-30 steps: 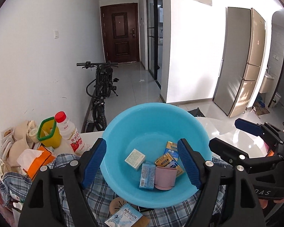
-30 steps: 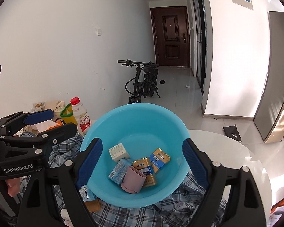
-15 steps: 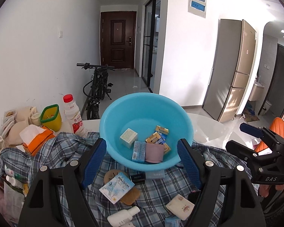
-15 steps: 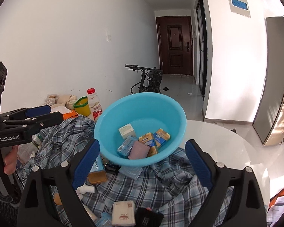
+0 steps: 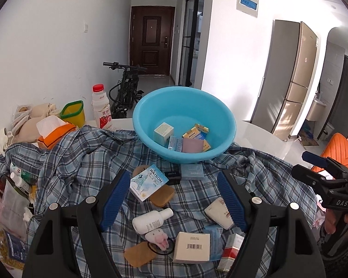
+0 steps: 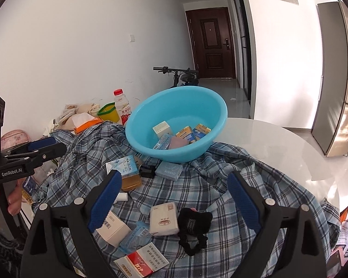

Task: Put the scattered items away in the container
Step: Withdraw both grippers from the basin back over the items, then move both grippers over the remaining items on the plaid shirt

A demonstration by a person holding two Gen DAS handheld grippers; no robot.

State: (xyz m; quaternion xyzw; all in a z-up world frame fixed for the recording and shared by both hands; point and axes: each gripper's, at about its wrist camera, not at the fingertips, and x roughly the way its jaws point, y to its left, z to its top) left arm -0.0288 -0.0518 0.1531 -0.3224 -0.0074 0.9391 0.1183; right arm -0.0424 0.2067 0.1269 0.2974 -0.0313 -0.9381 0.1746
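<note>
A blue basin (image 5: 183,106) (image 6: 181,106) sits on a plaid cloth (image 5: 85,157) (image 6: 208,185) and holds several small boxes and a pink item. Loose items lie on the cloth in front of it: a RAISON box (image 5: 149,181) (image 6: 121,165), a white bottle (image 5: 152,217), a white barcode box (image 5: 192,246), a cream packet (image 6: 163,215), a black scrunchie (image 6: 193,225), a red-and-white pack (image 6: 139,264). My left gripper (image 5: 174,199) is open and empty above the near items. My right gripper (image 6: 171,201) is open and empty, also pulled back from the basin.
A drink bottle (image 5: 101,106), a yellow-green cup (image 5: 73,113) and an orange tissue pack (image 5: 55,131) stand at the back left. The white round table (image 6: 278,143) shows bare at the right. A bicycle (image 5: 125,85) stands in the hallway.
Both grippers have pulled back and up from the basin, staying open. Many loose items on the cloth have come into view.
</note>
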